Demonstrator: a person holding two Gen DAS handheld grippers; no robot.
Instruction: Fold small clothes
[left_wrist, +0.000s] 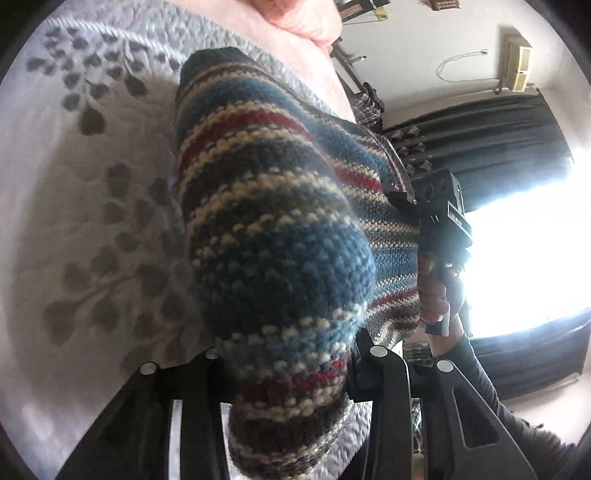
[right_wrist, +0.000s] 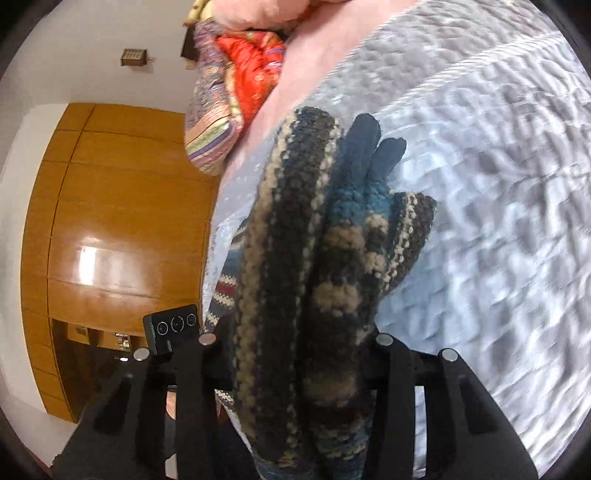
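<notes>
Being held aloft above the quilted bedspread (left_wrist: 92, 229): striped knitted garment (left_wrist: 266, 221), clamped at one end in left gripper (left_wrist: 291, 373), other end being pinched by right gripper (right_wrist: 299, 354); folding judged underway, laying flat outstanding

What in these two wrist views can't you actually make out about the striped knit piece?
- Left wrist view: the knit garment fills the frame, so its full shape is hidden, and the left jaws' tips are covered by it.
- Right wrist view: motion blur smears the quilted bedspread.
- Left wrist view: window glare washes out the right side.
</notes>
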